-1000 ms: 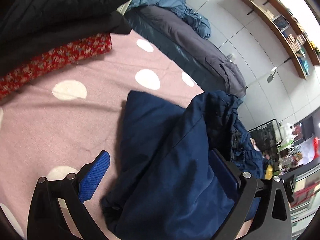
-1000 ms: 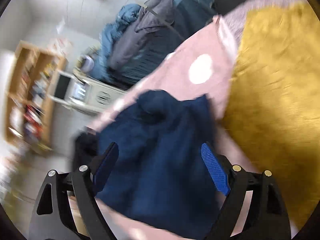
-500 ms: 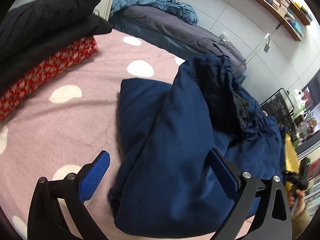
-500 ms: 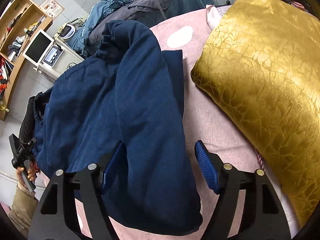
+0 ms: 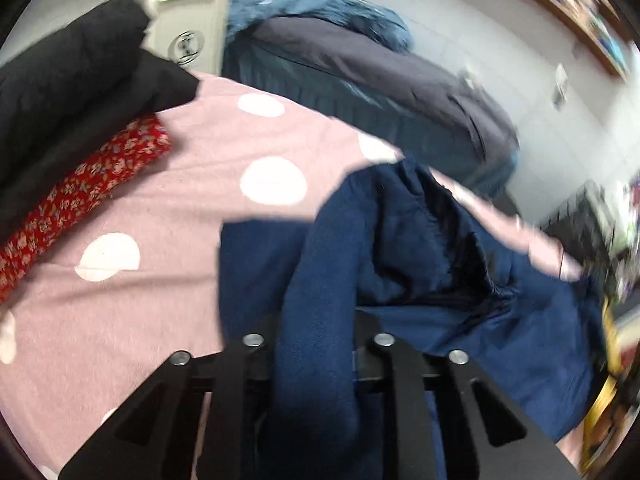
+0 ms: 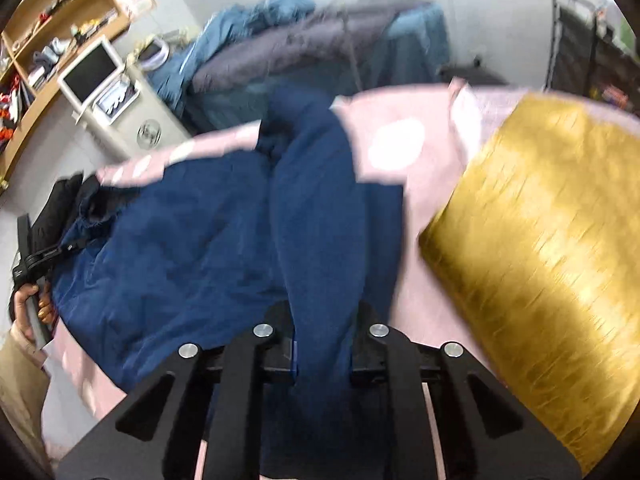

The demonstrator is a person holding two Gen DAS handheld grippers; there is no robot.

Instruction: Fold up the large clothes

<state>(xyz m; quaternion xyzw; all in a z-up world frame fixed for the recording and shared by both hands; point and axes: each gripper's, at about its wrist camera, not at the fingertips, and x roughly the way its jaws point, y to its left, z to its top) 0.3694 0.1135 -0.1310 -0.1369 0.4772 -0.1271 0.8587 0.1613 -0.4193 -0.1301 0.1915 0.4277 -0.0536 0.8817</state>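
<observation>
A large navy blue garment lies rumpled on a pink bedspread with white dots. My left gripper is shut on a thick fold of the navy garment, which runs up between its jaws. In the right wrist view the same garment spreads to the left, and my right gripper is shut on another fold of it. The left gripper also shows at the far left of the right wrist view, held in a hand.
A red floral cloth and black clothes lie at the left. A gold cushion sits at the right. Beyond are a bed with grey and blue bedding, a white cabinet and wall shelves.
Both grippers were open over the garment; now each has closed on a fold of it. Both views are blurred from motion.
</observation>
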